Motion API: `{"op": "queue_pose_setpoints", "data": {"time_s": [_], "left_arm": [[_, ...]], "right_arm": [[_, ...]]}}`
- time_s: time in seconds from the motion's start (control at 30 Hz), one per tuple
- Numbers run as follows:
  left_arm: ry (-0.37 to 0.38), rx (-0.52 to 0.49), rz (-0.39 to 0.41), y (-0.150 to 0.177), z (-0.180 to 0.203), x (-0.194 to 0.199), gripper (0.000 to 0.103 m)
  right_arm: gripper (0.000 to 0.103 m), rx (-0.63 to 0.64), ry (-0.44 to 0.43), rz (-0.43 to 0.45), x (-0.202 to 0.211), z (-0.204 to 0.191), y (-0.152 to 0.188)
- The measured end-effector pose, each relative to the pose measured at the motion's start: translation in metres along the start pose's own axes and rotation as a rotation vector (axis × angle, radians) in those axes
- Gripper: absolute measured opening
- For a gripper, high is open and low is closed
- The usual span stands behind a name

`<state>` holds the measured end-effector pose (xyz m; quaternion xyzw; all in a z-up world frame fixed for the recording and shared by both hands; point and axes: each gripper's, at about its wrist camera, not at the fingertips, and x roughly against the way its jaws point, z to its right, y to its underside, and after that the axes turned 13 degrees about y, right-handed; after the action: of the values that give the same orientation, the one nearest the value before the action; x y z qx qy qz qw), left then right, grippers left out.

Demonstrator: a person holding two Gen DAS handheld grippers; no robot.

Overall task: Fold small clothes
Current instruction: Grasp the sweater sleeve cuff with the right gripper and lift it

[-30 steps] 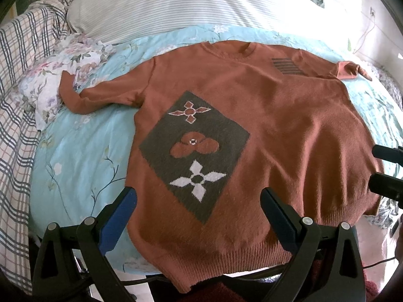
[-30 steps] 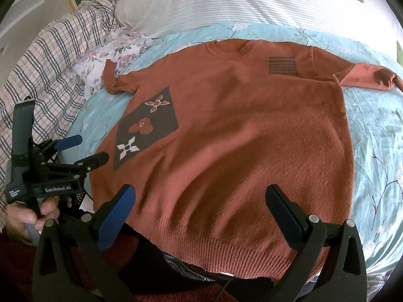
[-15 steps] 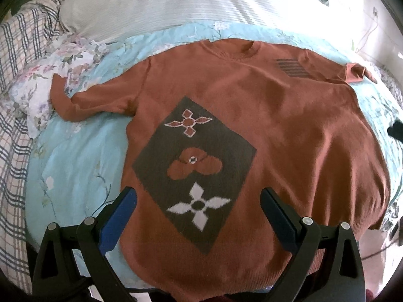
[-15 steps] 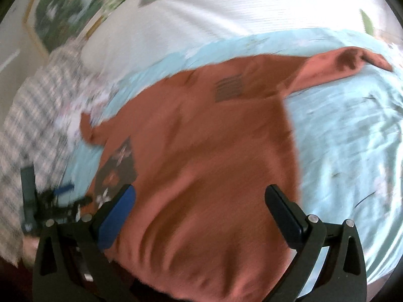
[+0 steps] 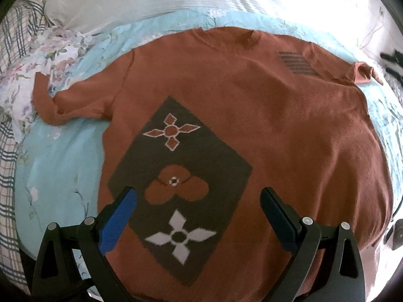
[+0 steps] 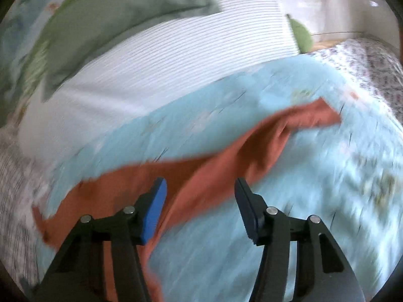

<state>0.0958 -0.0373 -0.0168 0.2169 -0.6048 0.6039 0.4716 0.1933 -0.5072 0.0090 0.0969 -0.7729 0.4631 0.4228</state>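
While spread on the bed (image 5: pixel 63 156), rust sweater (image 5: pixel 252 125), both grippers' fingers released.

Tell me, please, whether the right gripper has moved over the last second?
Yes. The right gripper has swung rightward along the sweater: the striped pillow has slid left in its blurred view, and the right sleeve now lies ahead of it.

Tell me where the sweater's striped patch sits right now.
In the left wrist view, the striped patch lies upper right on the sweater, between the neckline and the right-hand sleeve.
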Motion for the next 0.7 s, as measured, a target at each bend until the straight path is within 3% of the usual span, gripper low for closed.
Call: {"op": "queue_pose_setpoints", "data": {"time_s": [0.13, 0.23, 0.37, 0.47, 0.53, 0.6, 0.7], "left_arm": [[0.004, -0.003, -0.029, -0.007, 0.005, -0.014, 0.099], [0.01, 0.003, -0.057, -0.012, 0.006, -0.026, 0.099], [0.03, 0.03, -0.097, -0.018, 0.005, -0.041, 0.099], [0.042, 0.037, -0.122, -0.022, 0.006, -0.05, 0.099], [0.045, 0.036, -0.133, -0.023, 0.007, -0.055, 0.099], [0.049, 0.037, -0.135, -0.023, 0.009, -0.058, 0.099], [0.06, 0.031, -0.129, -0.021, 0.01, -0.058, 0.099]], "right_arm": [[0.05, -0.116, 0.086, -0.015, -0.047, 0.044, -0.059], [0.05, -0.195, 0.149, -0.062, -0.085, 0.073, -0.085], [0.05, -0.235, 0.232, -0.138, -0.126, 0.09, -0.097], [0.05, -0.198, 0.311, -0.158, -0.142, 0.095, -0.101], [0.041, -0.18, 0.327, -0.179, -0.152, 0.094, -0.095], [0.017, -0.173, 0.319, -0.157, -0.146, 0.093, -0.089], [0.009, -0.186, 0.227, -0.099, -0.126, 0.086, -0.084]]}}
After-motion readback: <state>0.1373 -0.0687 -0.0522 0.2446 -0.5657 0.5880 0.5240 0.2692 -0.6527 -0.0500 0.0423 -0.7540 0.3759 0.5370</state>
